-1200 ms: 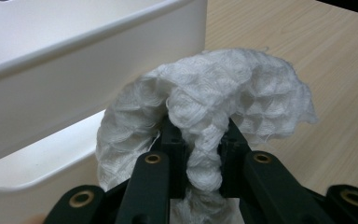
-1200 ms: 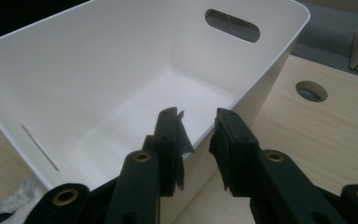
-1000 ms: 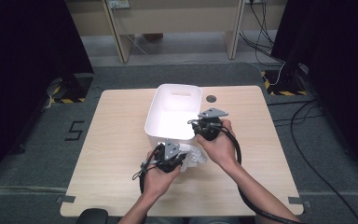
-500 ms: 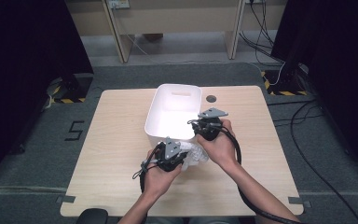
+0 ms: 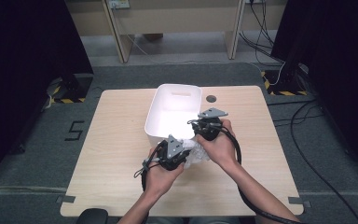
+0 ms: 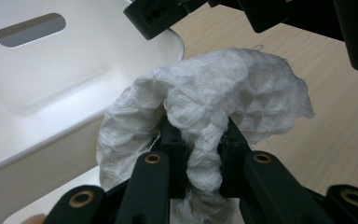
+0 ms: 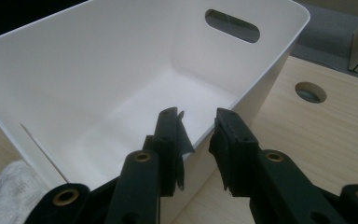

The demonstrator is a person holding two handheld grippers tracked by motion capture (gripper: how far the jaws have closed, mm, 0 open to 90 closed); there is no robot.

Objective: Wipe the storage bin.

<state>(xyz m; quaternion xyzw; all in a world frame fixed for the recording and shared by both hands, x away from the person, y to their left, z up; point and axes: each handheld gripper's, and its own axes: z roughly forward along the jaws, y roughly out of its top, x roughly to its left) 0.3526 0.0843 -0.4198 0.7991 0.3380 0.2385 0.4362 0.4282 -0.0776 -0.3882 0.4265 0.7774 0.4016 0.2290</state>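
Barely any change against the pictures of a moment ago: both hands parked in the same spots at lower centre of the high view, white knitted cloth bunched exactly as before. Reads as a settled grip rather than a move under way, so probably the pause before carrying the cloth across into the white bin. At left, left hand-held gripper clamped narrow on a fold of the cloth; in the left gripper view that fold pinched tight between the pads, the rest of the cloth ballooning above the tips, just off the bin's near wall. Cloth otherwise resting on the desk, beside the bin, not inside. Further right, right hand-held gripper partly open, nothing pressed between the pads, hovering at the bin's near corner; bin interior bare in the right gripper view.
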